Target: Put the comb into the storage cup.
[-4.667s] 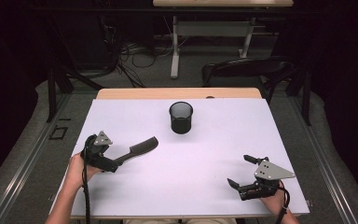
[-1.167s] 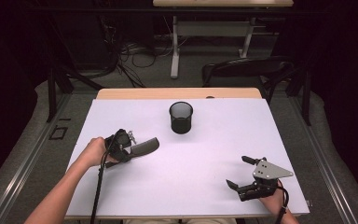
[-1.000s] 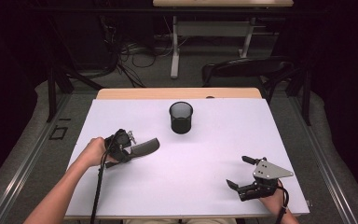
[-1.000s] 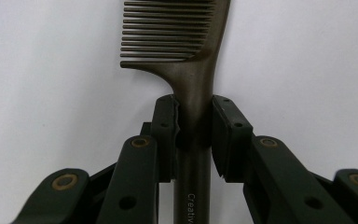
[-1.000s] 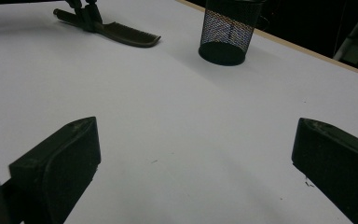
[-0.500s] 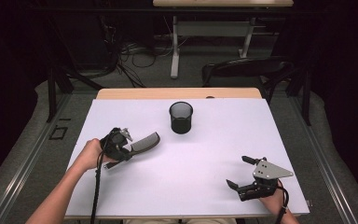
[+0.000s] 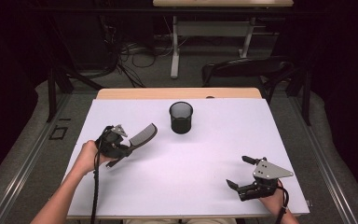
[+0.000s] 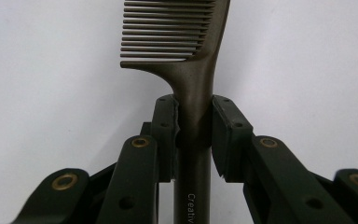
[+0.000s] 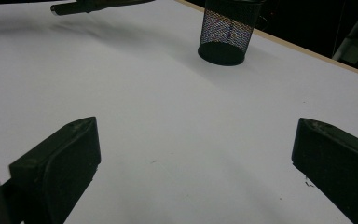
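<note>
A dark comb (image 7: 142,135) is clamped by its handle in my left gripper (image 7: 128,148), at the left of the white table (image 7: 205,158). Its toothed end points toward the far right, at a black mesh cup (image 7: 181,117) that stands upright in the middle far part. In the left gripper view the comb (image 8: 191,70) runs straight up between the pads, with my left gripper (image 8: 193,119) shut on its neck. My right gripper (image 7: 237,171) rests at the near right, jaws wide apart with nothing between them. The right gripper view has my right gripper (image 9: 196,154) facing the mesh cup (image 9: 226,32) and the comb (image 9: 98,4).
A wooden strip (image 7: 177,93) edges the table's far side. Beyond it on the floor are a dark chair (image 7: 247,70), a desk leg (image 7: 174,51) and cables (image 7: 130,56). A black cable (image 7: 95,191) trails from the left gripper along the forearm.
My left gripper has carried the comb a little toward the far side, and the comb's toothed end now tilts more toward the cup. The right gripper has stayed put.
</note>
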Demonstrator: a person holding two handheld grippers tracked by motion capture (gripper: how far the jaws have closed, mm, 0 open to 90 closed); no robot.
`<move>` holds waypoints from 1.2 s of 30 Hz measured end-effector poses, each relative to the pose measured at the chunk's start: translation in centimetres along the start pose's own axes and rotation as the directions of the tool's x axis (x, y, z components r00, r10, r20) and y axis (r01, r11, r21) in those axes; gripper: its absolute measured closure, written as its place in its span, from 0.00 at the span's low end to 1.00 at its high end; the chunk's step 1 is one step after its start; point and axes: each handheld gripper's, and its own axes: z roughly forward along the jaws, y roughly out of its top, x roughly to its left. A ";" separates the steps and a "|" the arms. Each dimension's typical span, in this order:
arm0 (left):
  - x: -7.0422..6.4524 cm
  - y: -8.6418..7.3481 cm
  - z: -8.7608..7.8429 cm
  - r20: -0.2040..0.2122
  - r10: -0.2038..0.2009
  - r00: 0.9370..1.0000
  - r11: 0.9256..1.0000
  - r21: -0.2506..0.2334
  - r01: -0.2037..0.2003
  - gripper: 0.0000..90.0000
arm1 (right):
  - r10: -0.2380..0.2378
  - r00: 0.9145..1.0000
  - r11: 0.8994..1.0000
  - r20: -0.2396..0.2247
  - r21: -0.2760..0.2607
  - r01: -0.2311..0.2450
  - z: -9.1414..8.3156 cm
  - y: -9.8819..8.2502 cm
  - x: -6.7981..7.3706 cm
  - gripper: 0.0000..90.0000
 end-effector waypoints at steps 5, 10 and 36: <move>-0.1 -0.3 -0.2 -0.016 -0.023 1.000 0.998 -0.054 0.022 0.81 | 0.000 1.000 1.000 -0.001 0.001 0.000 0.0 0.0 0.0 0.01; -0.3 -0.6 -0.3 -0.039 -0.048 0.998 0.993 -0.108 0.043 0.81 | 0.000 1.000 1.000 -0.002 0.004 0.000 0.0 0.0 0.0 0.01; -1.0 -1.9 0.3 -0.089 -0.135 0.987 0.951 -0.292 0.104 0.81 | 0.002 1.000 1.000 -0.003 0.005 -0.002 0.0 0.0 -0.1 0.01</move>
